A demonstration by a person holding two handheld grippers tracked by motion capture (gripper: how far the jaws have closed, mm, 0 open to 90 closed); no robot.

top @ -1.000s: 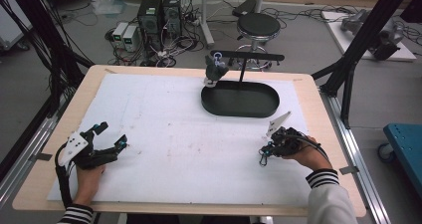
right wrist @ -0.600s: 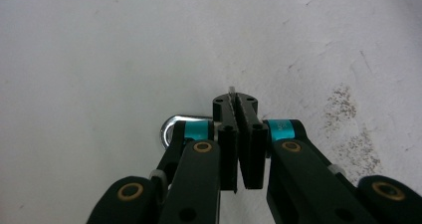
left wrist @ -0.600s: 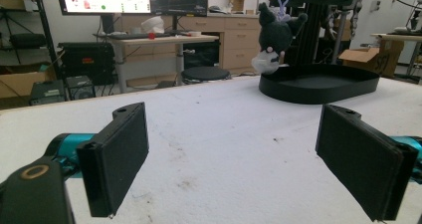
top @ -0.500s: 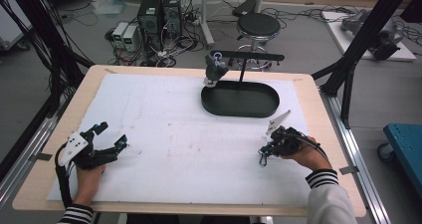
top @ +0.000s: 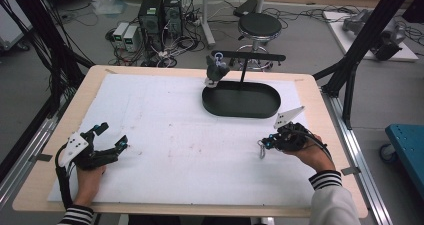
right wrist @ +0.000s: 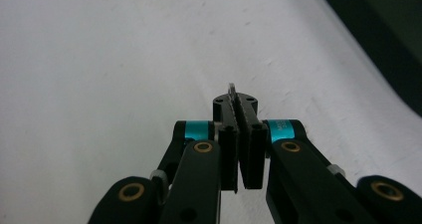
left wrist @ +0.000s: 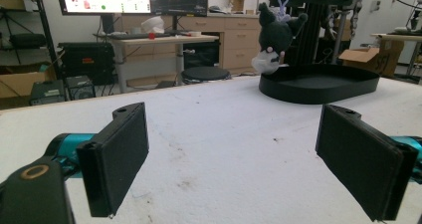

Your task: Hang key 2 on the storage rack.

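- Right tool (right wrist: 237, 98): the jaws are closed, and the ribbed pads pinch a thin metal loop (right wrist: 231, 87). Only its edge shows above the pad tips.
- Metal loop (top: 261, 149): it lies in front of the black oval tray (top: 250, 101), toward the person and slightly to the tray's right. It hangs off the tip of the right tool (top: 267, 144), down at the table (top: 60, 115).
- Handling, judged: the loop is likely light, rigid and smooth. Its thin wire section gives the pads little to bear on, so it may pivot or slip. Grip it across the flat of the loop, deep in the ribbing.
- Left tool (left wrist: 234, 112): the jaws stand wide apart with nothing between them. The pads are flat, matte black rectangles. It rests well left of the tray, at the near edge (top: 112, 135).
- White sheet (top: 175, 135): a matte, faintly scuffed cover over the wooden table.
- Tray: rigid, with a low rim and rounded ends.
- Plush toy (left wrist: 273, 40): soft and dark, with a pale face. It hangs by a purple clip from the black stand (top: 244, 70), above the tray's left end.
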